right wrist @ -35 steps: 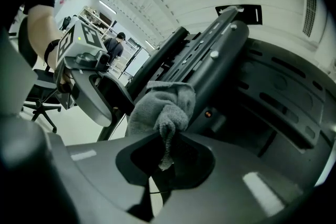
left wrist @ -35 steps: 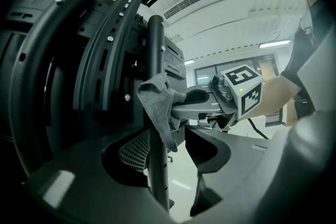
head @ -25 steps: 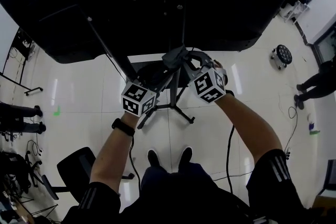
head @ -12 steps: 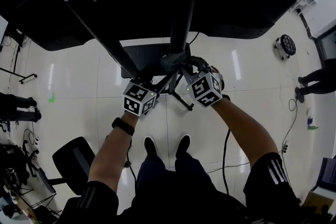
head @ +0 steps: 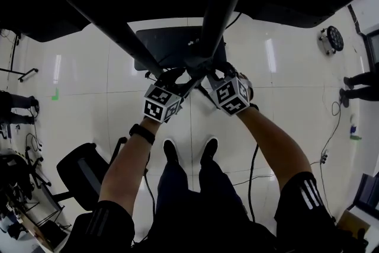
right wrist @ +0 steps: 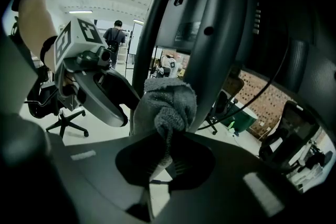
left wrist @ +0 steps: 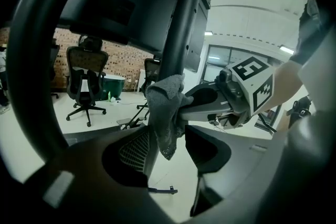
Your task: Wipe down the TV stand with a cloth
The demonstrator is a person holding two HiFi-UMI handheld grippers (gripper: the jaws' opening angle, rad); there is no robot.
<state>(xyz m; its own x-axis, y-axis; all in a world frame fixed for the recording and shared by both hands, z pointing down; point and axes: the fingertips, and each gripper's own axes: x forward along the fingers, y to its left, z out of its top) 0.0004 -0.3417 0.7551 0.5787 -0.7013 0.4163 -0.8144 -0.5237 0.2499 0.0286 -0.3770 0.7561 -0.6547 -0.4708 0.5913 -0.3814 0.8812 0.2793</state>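
Observation:
The TV stand's black pole (head: 218, 12) rises through the middle of the head view, above its base plate (head: 169, 44). A grey cloth (right wrist: 167, 105) is pressed against the pole (right wrist: 212, 34), and my right gripper (right wrist: 165, 157) is shut on it. From the left gripper view the cloth (left wrist: 166, 113) hangs off the pole (left wrist: 181, 23) with the right gripper (left wrist: 207, 105) clamped on it. My left gripper (left wrist: 167, 150) is open just in front of the cloth, with its jaws apart and holding nothing. Both marker cubes (head: 161, 102) sit side by side at the pole's foot.
A slanted black strut (head: 112, 32) runs to the left of the pole. On the floor are an office chair (head: 83, 172) at lower left, cables (head: 254, 169), a round wheeled device (head: 334, 38) and bystanders' legs (head: 361, 86). Office chairs (left wrist: 84, 78) stand behind the stand.
The head view has moved in closer, so the stand looms larger and higher. Both grippers stay at the pole with the cloth; the left gripper has drawn a little nearer the right.

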